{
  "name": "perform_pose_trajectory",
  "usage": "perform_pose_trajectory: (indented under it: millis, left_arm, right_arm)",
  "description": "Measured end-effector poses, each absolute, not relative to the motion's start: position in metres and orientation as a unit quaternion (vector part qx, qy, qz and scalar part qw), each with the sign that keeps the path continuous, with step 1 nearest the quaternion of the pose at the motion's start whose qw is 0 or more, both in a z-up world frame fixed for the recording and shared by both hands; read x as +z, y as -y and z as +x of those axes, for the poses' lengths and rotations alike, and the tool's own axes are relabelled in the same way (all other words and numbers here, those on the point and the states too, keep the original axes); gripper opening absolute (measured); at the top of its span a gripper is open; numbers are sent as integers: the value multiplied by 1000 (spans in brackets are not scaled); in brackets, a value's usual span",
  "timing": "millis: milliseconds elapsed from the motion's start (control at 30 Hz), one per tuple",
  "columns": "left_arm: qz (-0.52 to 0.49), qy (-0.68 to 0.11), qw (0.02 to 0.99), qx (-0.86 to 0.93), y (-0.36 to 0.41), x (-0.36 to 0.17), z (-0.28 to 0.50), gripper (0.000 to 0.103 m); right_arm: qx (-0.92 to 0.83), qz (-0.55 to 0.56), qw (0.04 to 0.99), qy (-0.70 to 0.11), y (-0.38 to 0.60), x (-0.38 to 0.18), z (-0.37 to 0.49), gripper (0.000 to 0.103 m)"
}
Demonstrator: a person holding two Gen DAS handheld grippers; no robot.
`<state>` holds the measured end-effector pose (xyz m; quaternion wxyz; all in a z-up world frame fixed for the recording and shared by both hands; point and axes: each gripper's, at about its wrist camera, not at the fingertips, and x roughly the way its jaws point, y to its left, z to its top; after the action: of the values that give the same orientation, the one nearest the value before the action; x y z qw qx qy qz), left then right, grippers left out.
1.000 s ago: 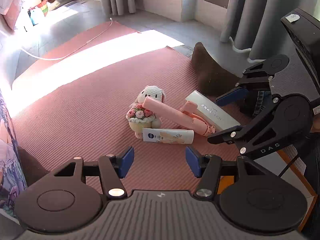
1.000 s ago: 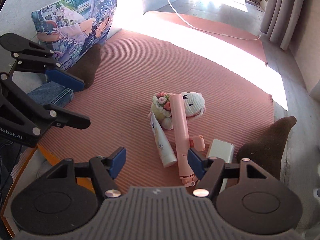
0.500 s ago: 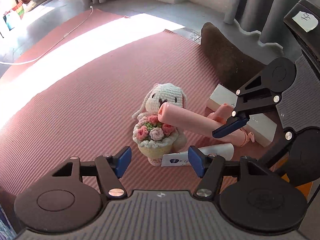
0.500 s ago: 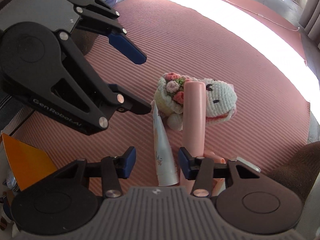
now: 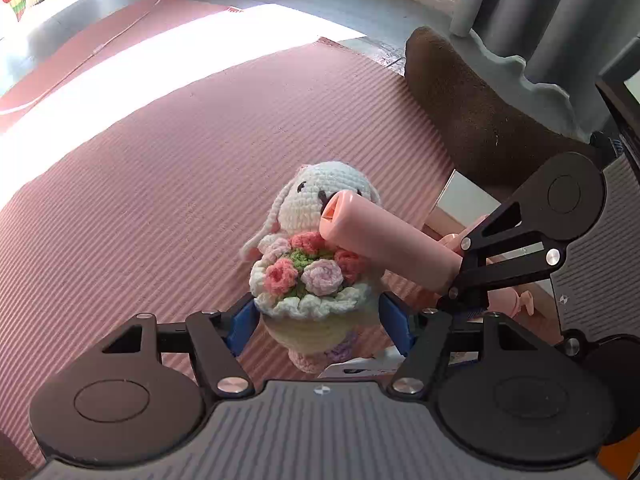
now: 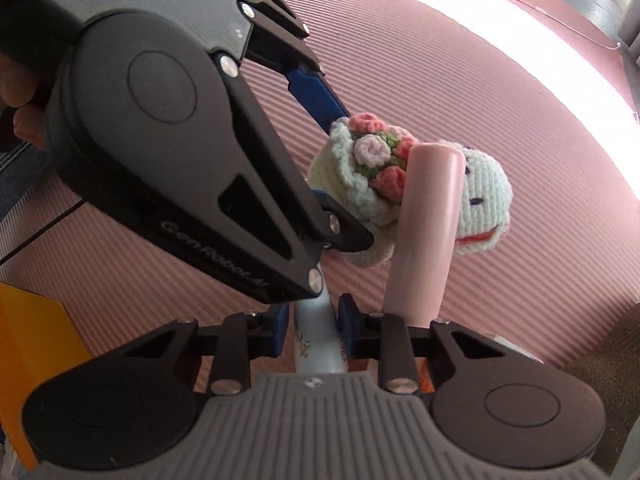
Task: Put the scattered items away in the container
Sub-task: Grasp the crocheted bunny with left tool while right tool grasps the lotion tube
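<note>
A crocheted white bunny holding a flower bouquet (image 5: 316, 256) lies on the pink mat, with a pink tube-shaped device (image 5: 388, 248) resting across it. My left gripper (image 5: 318, 324) is open, its blue pads either side of the bunny's lower body. In the right wrist view the bunny (image 6: 376, 184) and pink device (image 6: 428, 232) show beyond my right gripper (image 6: 312, 332), whose blue pads close on a white cream tube (image 6: 316, 340) lying on the mat. The left gripper's body (image 6: 180, 128) fills the upper left there.
A white box (image 5: 460, 200) lies behind the pink device. A brown cushion (image 5: 480, 120) and grey curtains stand at the right. An orange container edge (image 6: 36, 344) shows at the lower left of the right wrist view. A ribbed pink mat (image 5: 160, 184) covers the floor.
Both grippers have moved in close to the pile. The left pads now flank the bunny; the right pads have narrowed around the cream tube.
</note>
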<state>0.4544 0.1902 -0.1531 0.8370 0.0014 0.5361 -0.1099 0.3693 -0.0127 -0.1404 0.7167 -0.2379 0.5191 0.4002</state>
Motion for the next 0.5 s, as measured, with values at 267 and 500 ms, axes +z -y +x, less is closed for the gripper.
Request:
perform_pose_trajectory:
  millis: [267,500]
  left_arm:
    - [-13,-539,836,-98,-191,-155,457,53]
    - [-32,-546,834,-76,-195,-151,451,48]
  right_arm:
    - [398,-234,716,-523,14,-140,367,25]
    - [397,-237,714,-526,15,-132,355,24]
